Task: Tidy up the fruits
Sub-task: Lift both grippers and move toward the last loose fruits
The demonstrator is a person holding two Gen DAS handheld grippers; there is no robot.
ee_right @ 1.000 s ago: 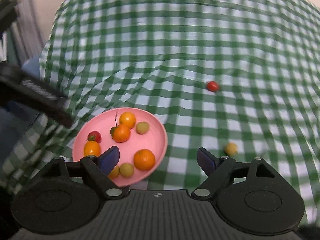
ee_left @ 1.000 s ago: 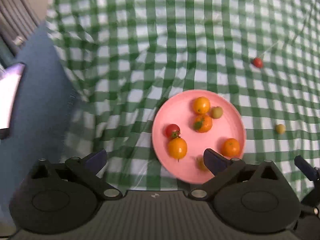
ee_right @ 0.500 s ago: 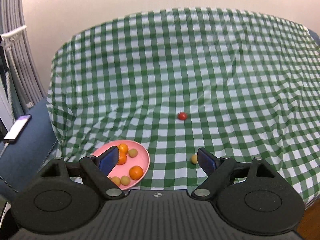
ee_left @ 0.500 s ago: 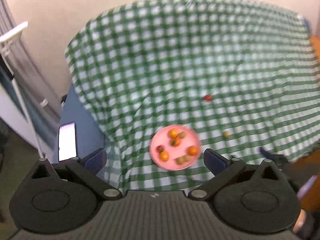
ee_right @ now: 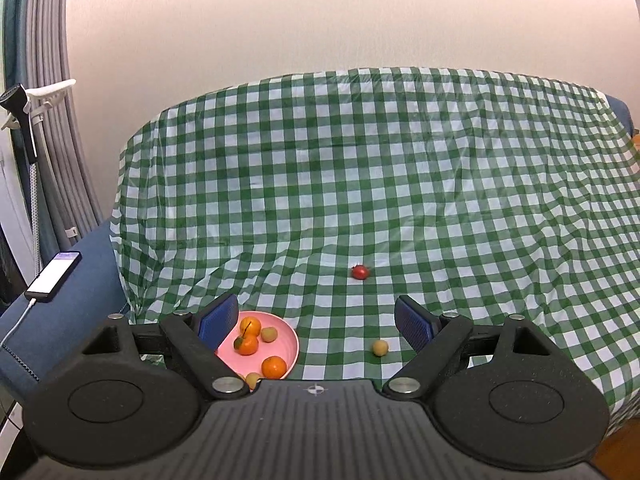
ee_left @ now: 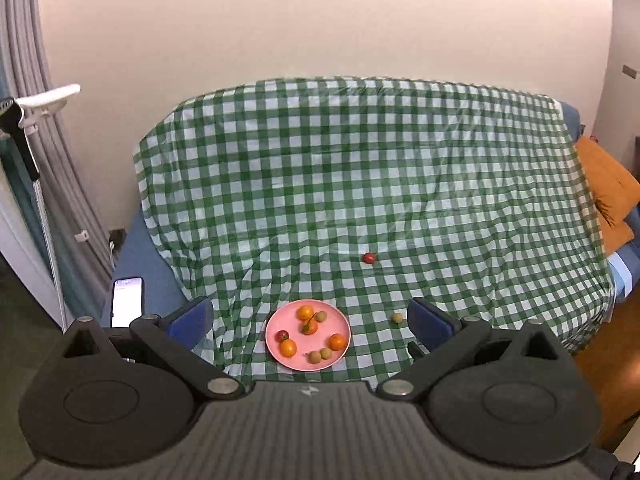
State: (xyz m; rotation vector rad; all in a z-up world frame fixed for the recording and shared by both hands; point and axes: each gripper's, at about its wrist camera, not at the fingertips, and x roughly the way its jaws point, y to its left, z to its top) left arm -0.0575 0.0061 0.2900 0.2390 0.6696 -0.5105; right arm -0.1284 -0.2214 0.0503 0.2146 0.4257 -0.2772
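A pink plate [ee_left: 342,322] [ee_right: 289,334] with several small orange, red and yellow-green fruits sits near the front edge of a green-checked cloth [ee_left: 360,184] [ee_right: 380,176]. A red fruit [ee_left: 369,258] [ee_right: 360,272] lies alone farther back on the cloth. A small yellow fruit [ee_left: 396,317] [ee_right: 379,347] lies to the right of the plate. My left gripper [ee_left: 310,318] is open and empty, far back and high above the plate. My right gripper [ee_right: 316,318] is open too, with nothing between its blue pads, and its left finger [ee_right: 218,318] covers part of the plate.
The cloth covers a blue bed or sofa against a plain wall. A lit phone [ee_left: 127,300] [ee_right: 54,276] on a cable lies on the blue surface at the left. Grey curtains and a white lamp stand [ee_left: 44,184] are at the far left. Orange cushions [ee_left: 608,184] sit at the right.
Both grippers have pulled back and up from the plate, the left one much farther. The whole cloth and the wall behind it have come into view. No fruit has moved.
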